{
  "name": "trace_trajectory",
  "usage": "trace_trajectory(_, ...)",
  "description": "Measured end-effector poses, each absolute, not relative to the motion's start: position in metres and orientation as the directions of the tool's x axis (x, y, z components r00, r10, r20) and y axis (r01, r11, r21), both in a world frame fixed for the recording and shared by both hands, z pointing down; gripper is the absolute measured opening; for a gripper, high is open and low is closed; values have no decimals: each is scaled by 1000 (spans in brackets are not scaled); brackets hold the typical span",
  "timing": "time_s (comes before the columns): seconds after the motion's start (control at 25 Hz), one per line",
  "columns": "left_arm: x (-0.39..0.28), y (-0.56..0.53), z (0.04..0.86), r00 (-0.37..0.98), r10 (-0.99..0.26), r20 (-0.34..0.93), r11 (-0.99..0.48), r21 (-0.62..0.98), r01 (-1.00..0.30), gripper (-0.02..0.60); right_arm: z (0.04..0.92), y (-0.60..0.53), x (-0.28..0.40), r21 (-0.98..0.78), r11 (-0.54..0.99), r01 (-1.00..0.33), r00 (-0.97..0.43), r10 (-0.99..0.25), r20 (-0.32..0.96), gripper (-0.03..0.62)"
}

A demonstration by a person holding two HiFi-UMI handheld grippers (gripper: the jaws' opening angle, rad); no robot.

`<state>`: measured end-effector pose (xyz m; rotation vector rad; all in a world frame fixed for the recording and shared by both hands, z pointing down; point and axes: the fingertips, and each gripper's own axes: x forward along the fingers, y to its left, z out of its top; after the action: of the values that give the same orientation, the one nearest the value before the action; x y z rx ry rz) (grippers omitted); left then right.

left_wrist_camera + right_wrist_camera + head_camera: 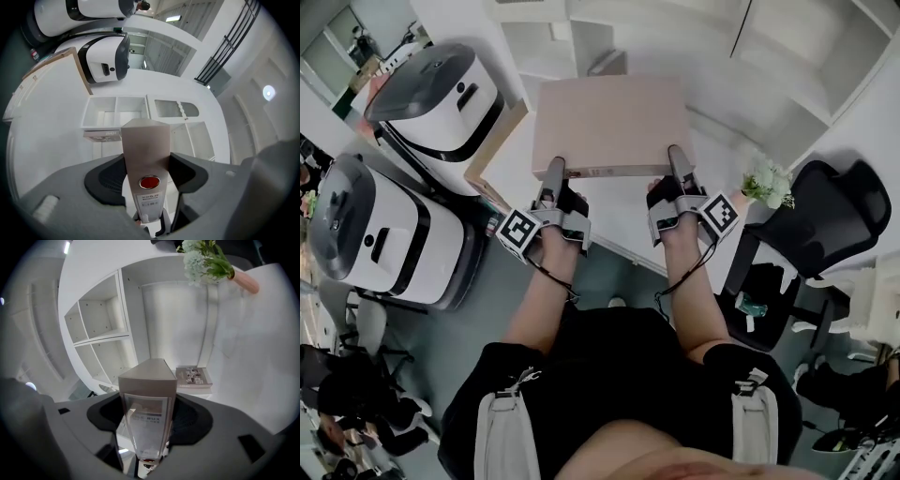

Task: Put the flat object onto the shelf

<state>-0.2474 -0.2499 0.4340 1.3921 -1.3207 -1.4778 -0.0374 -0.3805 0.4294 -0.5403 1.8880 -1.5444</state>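
Beige flat box clamped between left gripper, right gripper

A flat beige box, level, gripped at its near edge, facing white shelf

There is one flat box. There are two grippers, the left gripper and the right gripper. Two white-and-black machines show: the far machine and the near machine. One black office chair shows clearly. There is one bunch of flowers in one pink vase. One book lies in the one white shelf unit. One wooden board is present.
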Motion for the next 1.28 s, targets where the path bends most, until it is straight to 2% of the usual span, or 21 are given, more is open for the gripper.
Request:
trace_trajectory(0.56, -258, -332, 423, 100, -954, -283, -294, 949, -112, 287, 424, -404, -20, -964, 264, 32, -498, -832, -245, 282)
trace_trajectory(0.76, -268, -352, 412, 183, -936, -301, -322, 941, -99, 287, 416, -401, -27, -957, 289, 26, -427, -862, -272, 282)
trace_trajectory(1.28, -264, -377, 419, 364, -891, -270, -301, 953, -29, 285, 424, -385, -18, -965, 258, -41, -248, -939, -240, 282)
